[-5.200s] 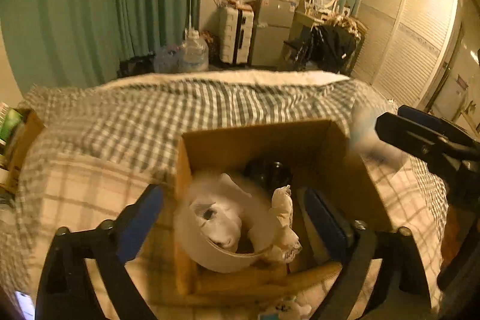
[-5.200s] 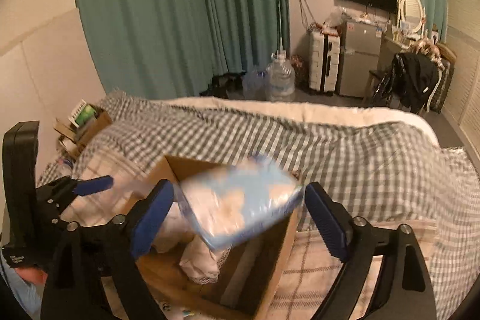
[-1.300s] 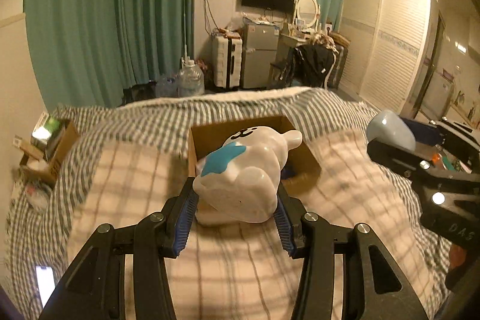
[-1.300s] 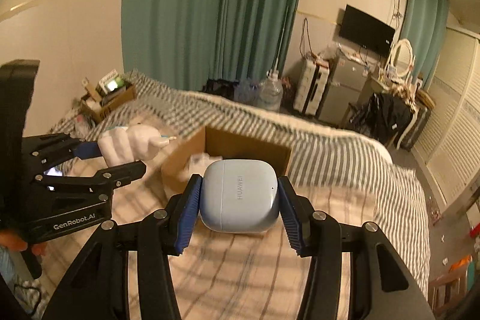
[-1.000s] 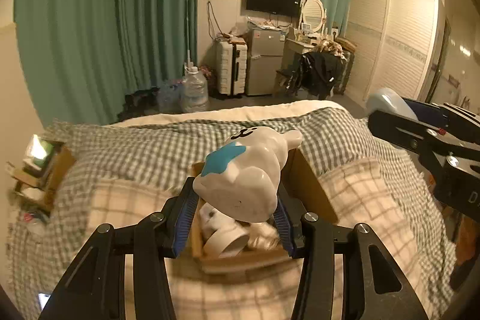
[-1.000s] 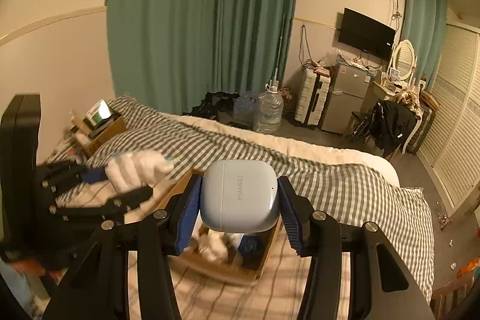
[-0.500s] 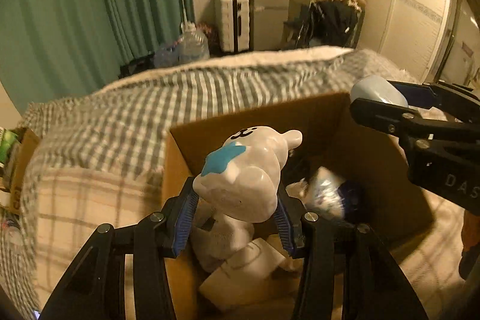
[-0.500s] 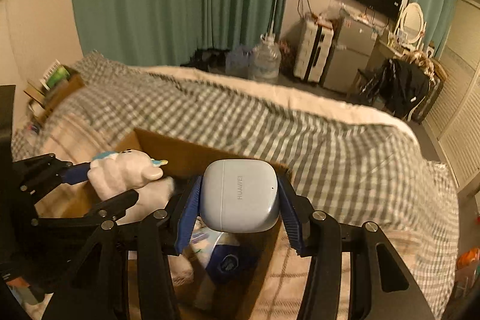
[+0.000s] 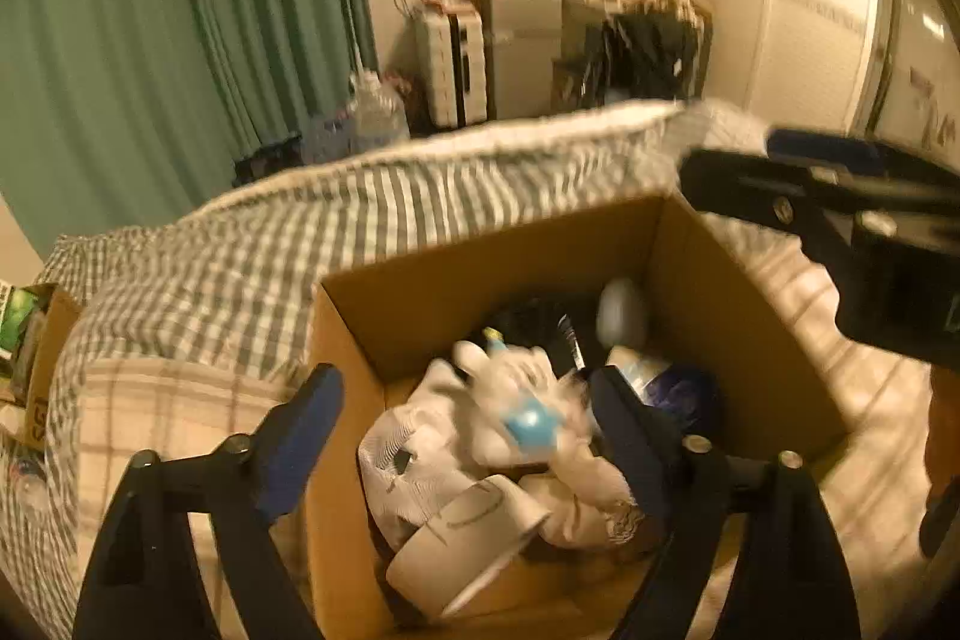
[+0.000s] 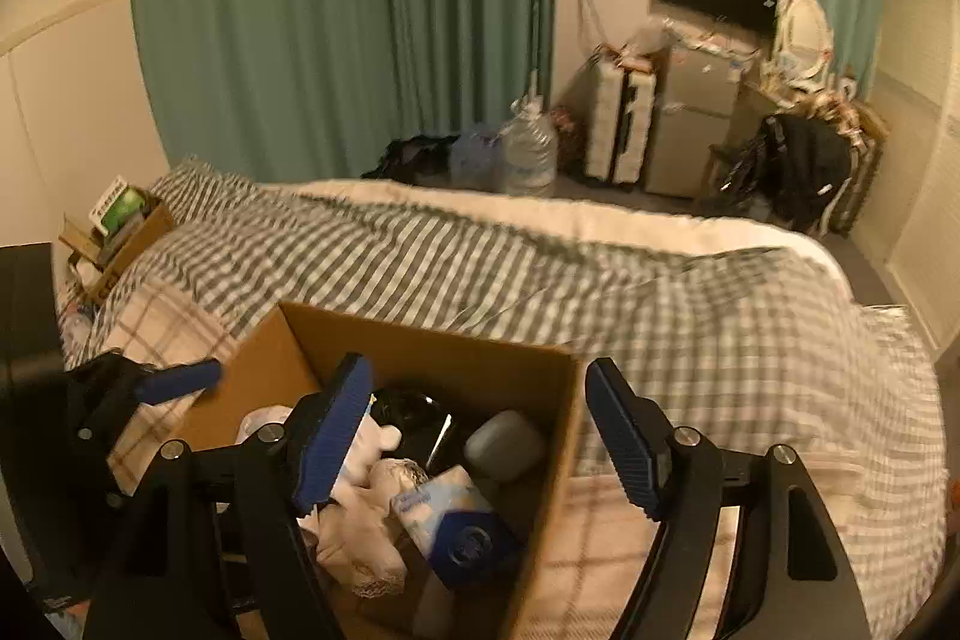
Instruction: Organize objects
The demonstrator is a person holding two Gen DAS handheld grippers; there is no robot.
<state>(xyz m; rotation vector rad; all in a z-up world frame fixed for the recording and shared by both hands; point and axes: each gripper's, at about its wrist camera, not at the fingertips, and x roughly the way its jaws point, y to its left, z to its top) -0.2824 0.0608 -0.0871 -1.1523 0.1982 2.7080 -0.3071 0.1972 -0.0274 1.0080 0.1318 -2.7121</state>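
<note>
Hanging wide apart with nothing between them, the blue-padded jaws of the left gripper (image 9: pixel 462 418) sat over the near left corner of the open brown cardboard box (image 9: pixel 498 256). The right gripper (image 10: pixel 480 436) was spread wide too, and it held nothing over the right side of the box.

Inside the box, the white toy animal with a blue star patch (image 9: pixel 516 400) lay blurry near the middle, on top of other white things. A white round cup-like thing (image 9: pixel 462 538) lay on its side toward the near wall of the box. The pale blue-grey rounded earbud case (image 10: pixel 504 445) sat close to the far right corner of the box. A soft pack with a dark blue end (image 10: pixel 456 526) lay just in front of the case. A shiny black thing (image 10: pixel 414 424) sat at the back of the box, left of the case.

The box stood on a bed with a grey and white checked blanket (image 10: pixel 540 268). Past the box, green curtains (image 10: pixel 336 10) hung by the wall. A big clear water bottle (image 10: pixel 528 154) stood on the floor beyond the bed.
</note>
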